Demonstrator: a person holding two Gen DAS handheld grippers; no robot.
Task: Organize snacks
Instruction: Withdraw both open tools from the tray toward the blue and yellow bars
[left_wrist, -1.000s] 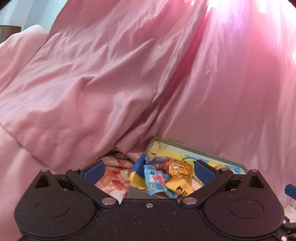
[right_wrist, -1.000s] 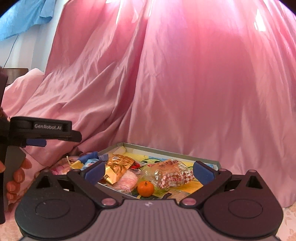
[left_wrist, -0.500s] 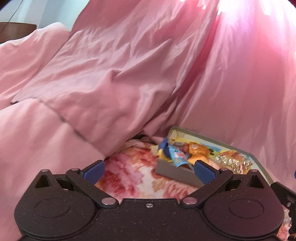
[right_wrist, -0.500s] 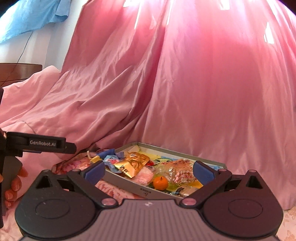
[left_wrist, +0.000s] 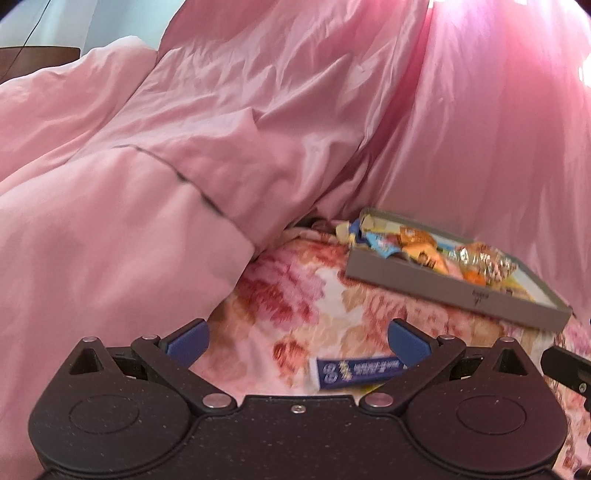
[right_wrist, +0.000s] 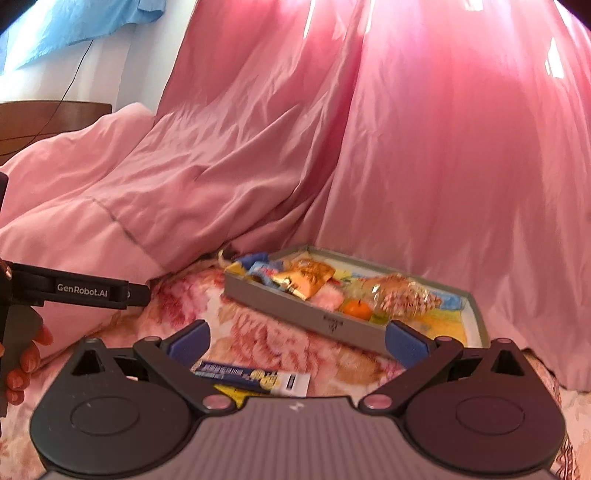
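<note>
Right now both claws are hanging with fingers spread apart, gripping nothing: the left gripper (left_wrist: 297, 341) and the right gripper (right_wrist: 297, 341) are hovering over the floral blanket (left_wrist: 295, 288). Low in each frame, a blue snack bar (right_wrist: 255, 376) is lying on that blanket between the fingers. Toward the right, the grey tray (right_wrist: 332, 321) is holding assorted snack packets (right_wrist: 303, 277) and a small orange (right_wrist: 356, 308).

One grey tray (right_wrist: 306, 308). One orange (right_wrist: 357, 309) inside it. One clear bag of biscuits (right_wrist: 404, 297). One gold packet (right_wrist: 306, 277). One blue packet (right_wrist: 255, 374) on the bed. Smaller wrappers too blurred to count. Two claws, left (left_wrist: 297, 343) and right (right_wrist: 297, 341).
</note>
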